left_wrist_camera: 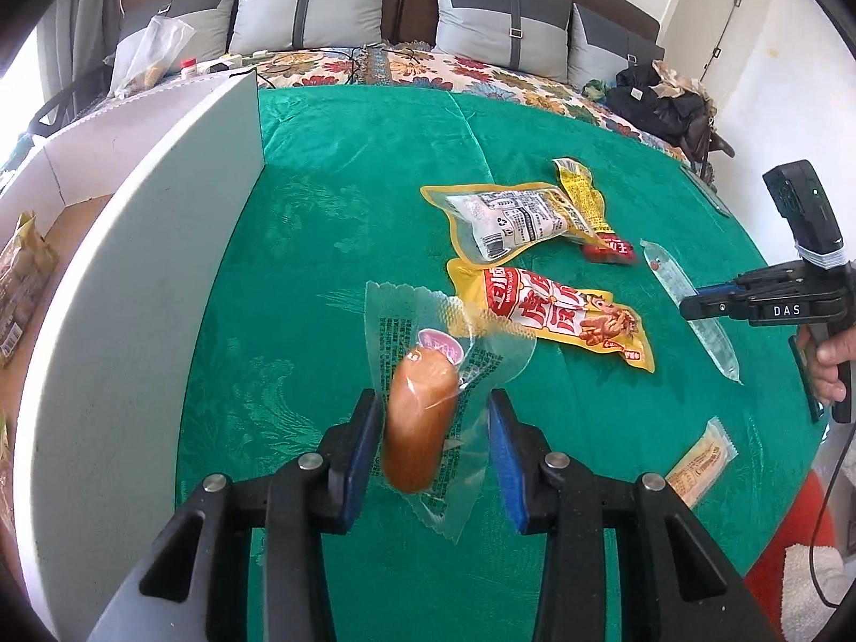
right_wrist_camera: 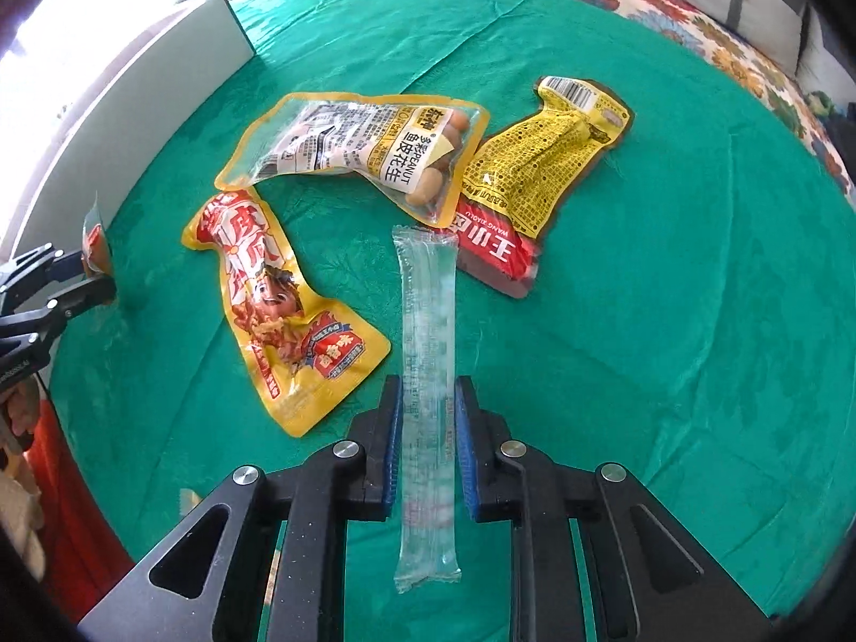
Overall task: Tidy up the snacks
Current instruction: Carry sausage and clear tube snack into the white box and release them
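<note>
The left claw (left_wrist_camera: 436, 438) is narrowed on a sausage in a clear wrapper (left_wrist_camera: 420, 428), its blue pads (left_wrist_camera: 361, 444) gripping the pack, which hangs clear of the green cloth (left_wrist_camera: 348, 214) below. The right claw (right_wrist_camera: 428, 444) is closed tight on a long clear tube-shaped snack pack (right_wrist_camera: 428, 374), pads pressed against both edges, with the pack lying lengthways on the cloth and reaching out ahead. Just past that pack's far end sit three pouches close together: a yellow pouch with a cartoon figure (right_wrist_camera: 283, 310) to the left, a peanut pouch (right_wrist_camera: 364, 155) with a clear window showing round nuts, and a yellow-and-red pouch (right_wrist_camera: 535, 187) to the right, the peanut pouch overlapping it. A small pale wrapped bar (left_wrist_camera: 698, 463) lies apart near the cloth's edge. A white open box (left_wrist_camera: 144, 278) stands along the left side of the cloth, with a snack bag inside (left_wrist_camera: 21, 283). Behind are a flowered bedspread (left_wrist_camera: 481, 72) and grey pillows (left_wrist_camera: 310, 0).
</note>
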Tool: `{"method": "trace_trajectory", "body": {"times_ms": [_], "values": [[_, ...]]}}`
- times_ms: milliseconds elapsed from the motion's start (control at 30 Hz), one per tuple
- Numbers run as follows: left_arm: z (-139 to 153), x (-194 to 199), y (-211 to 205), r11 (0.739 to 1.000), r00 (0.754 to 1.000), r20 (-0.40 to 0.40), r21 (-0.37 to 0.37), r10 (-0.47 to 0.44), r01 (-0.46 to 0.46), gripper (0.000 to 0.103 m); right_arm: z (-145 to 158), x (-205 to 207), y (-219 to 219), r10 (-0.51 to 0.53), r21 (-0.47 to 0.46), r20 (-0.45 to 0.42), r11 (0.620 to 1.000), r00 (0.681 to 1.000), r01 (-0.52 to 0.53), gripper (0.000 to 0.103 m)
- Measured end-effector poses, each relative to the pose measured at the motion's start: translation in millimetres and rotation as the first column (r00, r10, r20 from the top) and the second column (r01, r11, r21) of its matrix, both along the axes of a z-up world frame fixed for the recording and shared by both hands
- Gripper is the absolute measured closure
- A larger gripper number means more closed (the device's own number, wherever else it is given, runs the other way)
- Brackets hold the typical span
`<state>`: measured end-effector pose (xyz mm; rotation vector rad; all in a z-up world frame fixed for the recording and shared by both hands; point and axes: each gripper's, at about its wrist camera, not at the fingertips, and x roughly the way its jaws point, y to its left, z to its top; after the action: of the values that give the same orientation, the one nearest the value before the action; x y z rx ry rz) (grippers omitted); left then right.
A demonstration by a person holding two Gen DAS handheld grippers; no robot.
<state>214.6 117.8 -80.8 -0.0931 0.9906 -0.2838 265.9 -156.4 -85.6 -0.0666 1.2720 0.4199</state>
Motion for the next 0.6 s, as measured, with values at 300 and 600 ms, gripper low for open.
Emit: {"method": "trace_trajectory", "body": {"times_ms": [300, 600], "values": [[48, -37, 31, 0.965, 0.995, 0.011, -0.244, 0.103, -0.097, 0.064, 15, -31, -42, -0.184, 0.133, -0.092, 0.972, 0.979, 0.195, 0.084], [150, -61, 149, 0.942, 0.947, 0.113, -0.187, 0.302, -0.278, 0.063, 143, -17, 161, 0.046, 0.527, -0.009, 0.849, 0.999, -0.034, 0.084]]}}
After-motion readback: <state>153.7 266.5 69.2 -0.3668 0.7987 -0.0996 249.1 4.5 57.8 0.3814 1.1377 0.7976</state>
